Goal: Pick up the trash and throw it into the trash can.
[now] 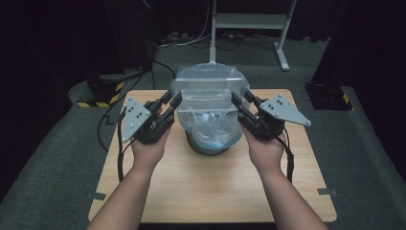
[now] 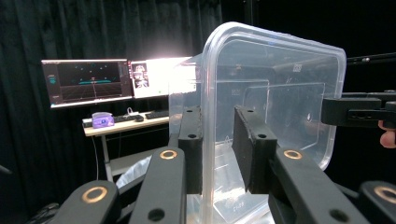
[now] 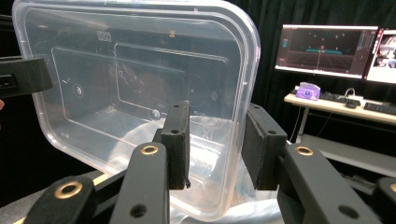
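A clear rectangular plastic container (image 1: 208, 79) hangs tipped on its side above a small dark bin (image 1: 208, 148). The bin is lined with a clear bag (image 1: 210, 120) that has something blue at the bottom. My left gripper (image 1: 172, 99) is shut on the container's left rim, and my right gripper (image 1: 241, 99) is shut on its right rim. In the left gripper view the rim of the container (image 2: 280, 102) runs between the jaws of my left gripper (image 2: 218, 126), with the right gripper (image 2: 359, 109) beyond. The right gripper view shows the container (image 3: 116, 70) in my right gripper (image 3: 215, 121).
The bin stands at the far middle of a wooden table (image 1: 215, 191). Behind the table are a white metal stand (image 1: 282, 48), floor cables and a yellow-black striped block (image 1: 103, 98). A desk with lit monitors (image 2: 88, 79) (image 3: 327, 49) stands against dark curtains.
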